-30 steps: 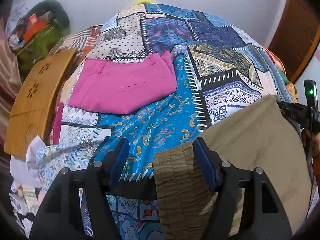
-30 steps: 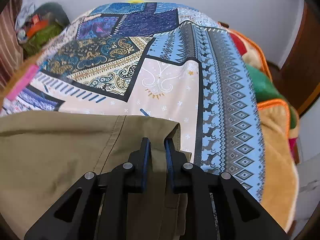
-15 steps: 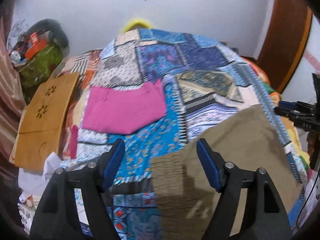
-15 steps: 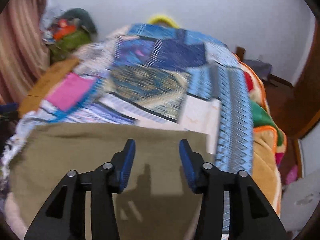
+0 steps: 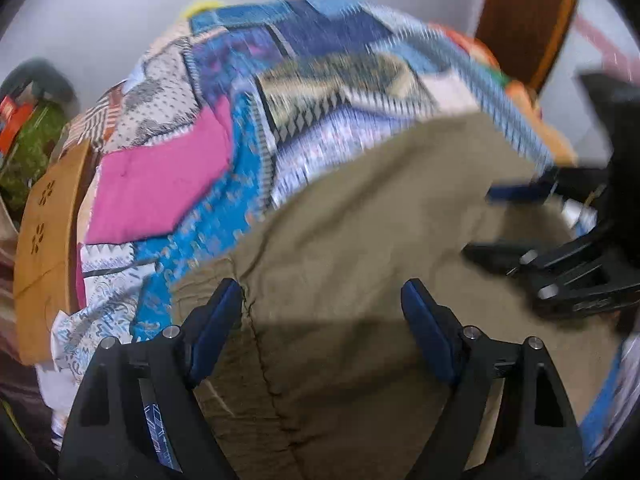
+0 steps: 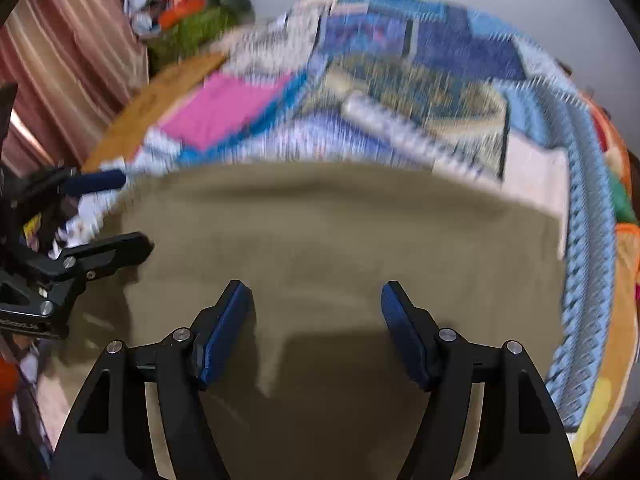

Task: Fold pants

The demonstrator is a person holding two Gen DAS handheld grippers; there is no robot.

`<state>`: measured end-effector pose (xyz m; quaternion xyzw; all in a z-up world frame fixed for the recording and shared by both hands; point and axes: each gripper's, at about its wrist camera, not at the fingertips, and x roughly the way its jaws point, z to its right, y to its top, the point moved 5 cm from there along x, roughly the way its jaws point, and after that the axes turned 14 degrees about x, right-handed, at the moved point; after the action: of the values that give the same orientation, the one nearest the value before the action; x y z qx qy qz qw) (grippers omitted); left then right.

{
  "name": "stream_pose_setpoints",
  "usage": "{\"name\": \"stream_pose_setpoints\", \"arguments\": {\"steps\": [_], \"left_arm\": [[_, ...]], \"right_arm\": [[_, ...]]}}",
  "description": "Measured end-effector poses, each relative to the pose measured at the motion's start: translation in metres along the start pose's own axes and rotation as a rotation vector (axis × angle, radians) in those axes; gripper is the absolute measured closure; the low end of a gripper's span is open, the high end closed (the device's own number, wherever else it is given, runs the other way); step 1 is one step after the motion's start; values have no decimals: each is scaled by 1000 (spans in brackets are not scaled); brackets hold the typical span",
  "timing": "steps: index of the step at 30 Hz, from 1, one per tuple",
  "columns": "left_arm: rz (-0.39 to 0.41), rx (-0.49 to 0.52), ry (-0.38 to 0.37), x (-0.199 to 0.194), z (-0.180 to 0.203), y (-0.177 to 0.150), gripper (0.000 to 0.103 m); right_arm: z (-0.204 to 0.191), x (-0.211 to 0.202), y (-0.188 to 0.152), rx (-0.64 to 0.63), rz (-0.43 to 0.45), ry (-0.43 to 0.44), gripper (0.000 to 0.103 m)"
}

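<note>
The khaki pants (image 5: 380, 240) lie folded flat on the patchwork bedspread (image 5: 320, 92), near its front edge. My left gripper (image 5: 322, 316) is open and empty, hovering over the pants' left end by the ribbed waistband (image 5: 208, 280). My right gripper (image 6: 316, 312) is open and empty above the pants (image 6: 340, 232). Each gripper shows in the other's view: the right gripper (image 5: 520, 232) at right, the left gripper (image 6: 108, 216) at left. Both views are motion-blurred.
A folded pink garment (image 5: 160, 184) lies on the bedspread behind the pants, also in the right wrist view (image 6: 228, 112). A wooden board (image 5: 48, 224) leans at the bed's left. Bags (image 6: 192, 12) and a curtain (image 6: 60, 60) stand far left. A door (image 5: 524, 20) is at right.
My right gripper has let go of the pants' edge and opened wide. Both grippers have lifted and drawn back, and turned towards each other over the pants.
</note>
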<state>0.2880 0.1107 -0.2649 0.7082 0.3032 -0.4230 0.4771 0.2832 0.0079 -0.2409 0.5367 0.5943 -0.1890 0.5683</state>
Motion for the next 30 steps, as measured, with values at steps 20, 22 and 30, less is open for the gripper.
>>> {"name": "stream_pose_setpoints", "arguments": {"steps": [20,22,30], "left_arm": [[69,-134,106,-63,13,-92,6],[73,-160,108,-67,11,-99,6],[70,-221,140,-87,4,-127,4]], "right_arm": [[57,-71,-111,152,112,-36,24],[62,-76,-122,157,127,-59,24],[84,-94,-152,246,167,-45,24]]}}
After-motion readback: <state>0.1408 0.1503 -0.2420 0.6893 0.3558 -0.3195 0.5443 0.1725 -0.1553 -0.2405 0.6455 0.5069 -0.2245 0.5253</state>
